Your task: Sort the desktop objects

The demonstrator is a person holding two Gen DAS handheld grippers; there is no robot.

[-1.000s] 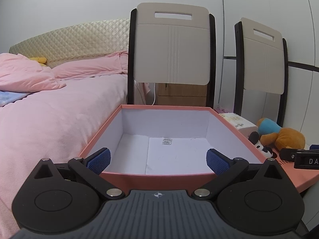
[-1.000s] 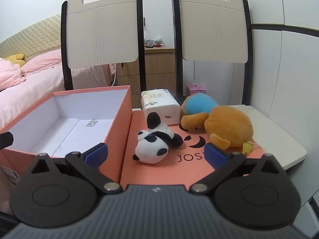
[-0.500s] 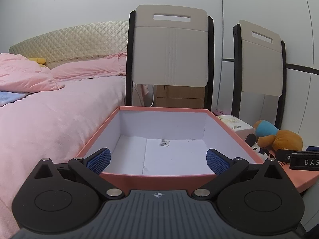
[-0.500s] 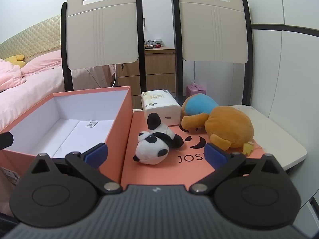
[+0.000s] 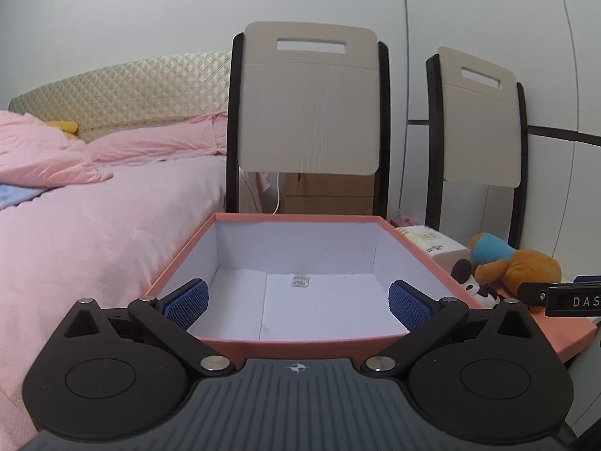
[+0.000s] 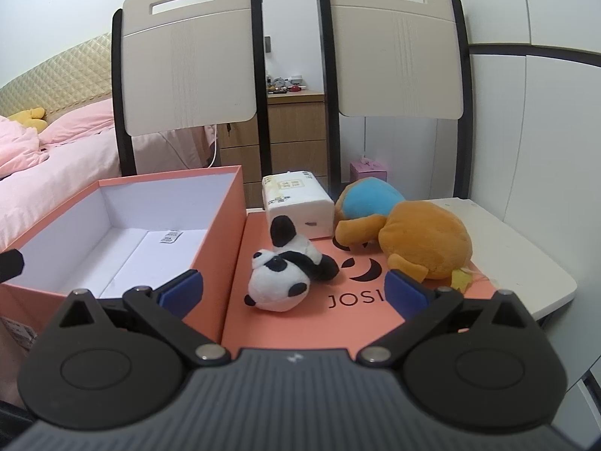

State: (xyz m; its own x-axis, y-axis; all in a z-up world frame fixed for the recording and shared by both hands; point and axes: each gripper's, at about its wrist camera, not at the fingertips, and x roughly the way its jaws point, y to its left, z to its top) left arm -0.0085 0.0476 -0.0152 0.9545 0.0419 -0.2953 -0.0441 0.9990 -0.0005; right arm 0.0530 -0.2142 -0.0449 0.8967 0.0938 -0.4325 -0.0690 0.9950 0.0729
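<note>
An open salmon-pink box (image 5: 300, 344) (image 6: 221, 233) with a white inside holds only a small label. To its right, on the flat pink lid (image 6: 300, 323), lie a black-and-white panda plush (image 6: 281, 282) (image 5: 471, 282), an orange plush with a blue cap (image 6: 417, 236) (image 5: 522, 267) and a white tissue pack (image 6: 300, 203) (image 5: 435, 246). My left gripper (image 5: 298, 302) hangs open over the box's near edge, holding nothing. My right gripper (image 6: 293, 289) stands open just short of the panda, empty.
Two beige chairs (image 6: 191, 71) (image 6: 394, 56) stand behind the small white table (image 6: 526, 259). A pink bed (image 5: 94, 233) lies to the left. A wooden drawer unit (image 6: 296, 131) is at the back. The other gripper's dark tip (image 5: 563, 295) shows at the right edge of the left wrist view.
The left gripper has drawn back and tilted up a little, so the box sits lower and farther in its view. The right view is almost unchanged. Both stay open.
</note>
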